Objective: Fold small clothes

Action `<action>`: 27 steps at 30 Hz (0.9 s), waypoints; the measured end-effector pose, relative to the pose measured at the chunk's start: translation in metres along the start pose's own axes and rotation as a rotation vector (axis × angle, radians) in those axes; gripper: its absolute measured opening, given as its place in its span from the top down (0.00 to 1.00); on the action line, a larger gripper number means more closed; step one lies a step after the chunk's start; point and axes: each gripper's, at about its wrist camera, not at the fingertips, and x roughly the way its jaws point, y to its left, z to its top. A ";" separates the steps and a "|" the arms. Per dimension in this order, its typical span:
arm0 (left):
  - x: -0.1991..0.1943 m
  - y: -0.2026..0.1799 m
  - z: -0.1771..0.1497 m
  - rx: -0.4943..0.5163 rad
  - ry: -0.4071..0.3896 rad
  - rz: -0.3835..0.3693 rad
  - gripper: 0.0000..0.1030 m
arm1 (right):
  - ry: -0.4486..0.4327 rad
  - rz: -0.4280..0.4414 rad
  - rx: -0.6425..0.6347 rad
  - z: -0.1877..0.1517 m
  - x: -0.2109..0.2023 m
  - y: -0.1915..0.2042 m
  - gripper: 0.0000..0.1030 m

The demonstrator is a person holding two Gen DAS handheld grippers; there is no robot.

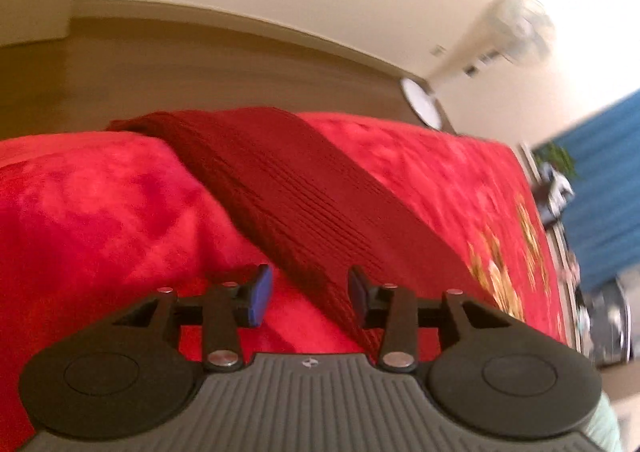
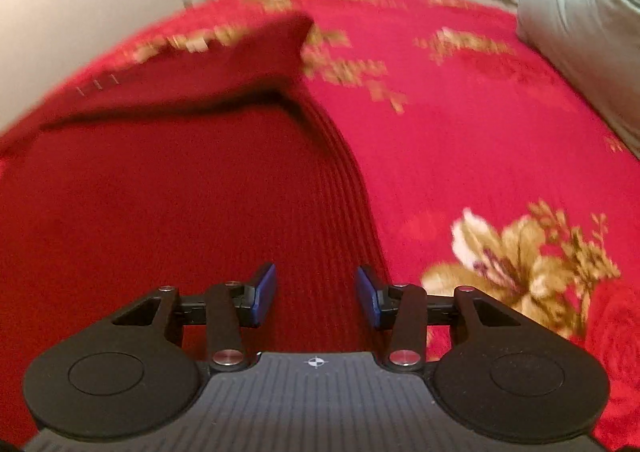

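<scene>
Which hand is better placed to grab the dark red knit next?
Probably the right. The right tongs stand open directly over the ribbed hem of the dark red knit. The left tongs are open too, but see only its narrow end.

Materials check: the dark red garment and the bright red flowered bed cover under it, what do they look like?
Dark red ribbed garment: looks like knit, wool or acrylic, matte; parallel raised ribs run along its edge. Bright red flowered bed cover: looks like plush fleece, slightly sheeny; mottled fuzzy nap with gold flower print. Fibre can't be confirmed in either.
</scene>
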 end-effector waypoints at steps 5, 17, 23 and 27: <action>0.011 0.011 0.016 -0.045 -0.035 0.006 0.56 | -0.006 0.000 -0.037 -0.005 0.000 0.006 0.56; 0.018 -0.006 0.010 0.066 -0.153 0.169 0.86 | -0.005 0.005 -0.046 -0.003 0.001 0.004 0.56; -0.024 -0.104 -0.032 0.431 -0.432 0.211 0.90 | -0.006 0.004 -0.049 -0.003 0.001 0.004 0.56; -0.070 -0.191 -0.125 0.858 -0.644 -0.025 0.90 | -0.021 0.000 -0.054 -0.003 0.001 0.005 0.57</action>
